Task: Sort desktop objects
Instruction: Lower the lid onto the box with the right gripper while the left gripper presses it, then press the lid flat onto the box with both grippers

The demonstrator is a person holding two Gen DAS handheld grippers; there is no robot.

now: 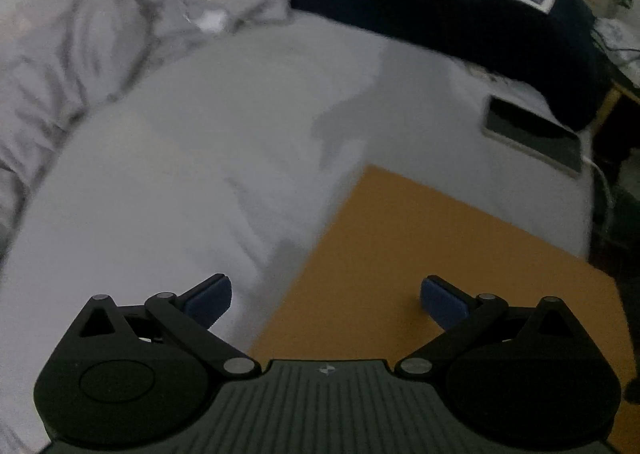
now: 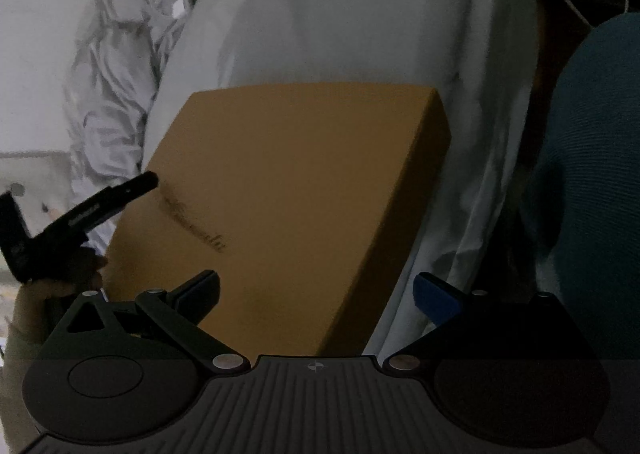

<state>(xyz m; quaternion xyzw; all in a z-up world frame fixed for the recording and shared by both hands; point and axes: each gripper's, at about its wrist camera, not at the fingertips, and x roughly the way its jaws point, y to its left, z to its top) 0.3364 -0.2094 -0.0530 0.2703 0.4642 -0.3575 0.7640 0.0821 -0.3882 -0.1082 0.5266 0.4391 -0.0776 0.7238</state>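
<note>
Sorting looks barely begun, by my reading. Left gripper [image 1: 326, 300] and right gripper [image 2: 316, 294] both spread wide, nothing held. Orange box [image 2: 296, 190] lies flat on the white bed sheet [image 1: 180, 158], centre of the right view, lower right of the left view. Dark tablet [image 1: 532, 134] lies near the right edge, beside the navy cushion [image 1: 440, 14]. Crumpled grey cloth [image 1: 100, 22] upper left. Nothing visibly grouped yet.

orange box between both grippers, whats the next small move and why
Probably ease the right gripper forward and down so its open jaws straddle the near edge of the orange box. Both grippers are open and empty, and the box lies flat on the white bedsheet just ahead. The left gripper hovers over the box's corner, also touching nothing.
</note>
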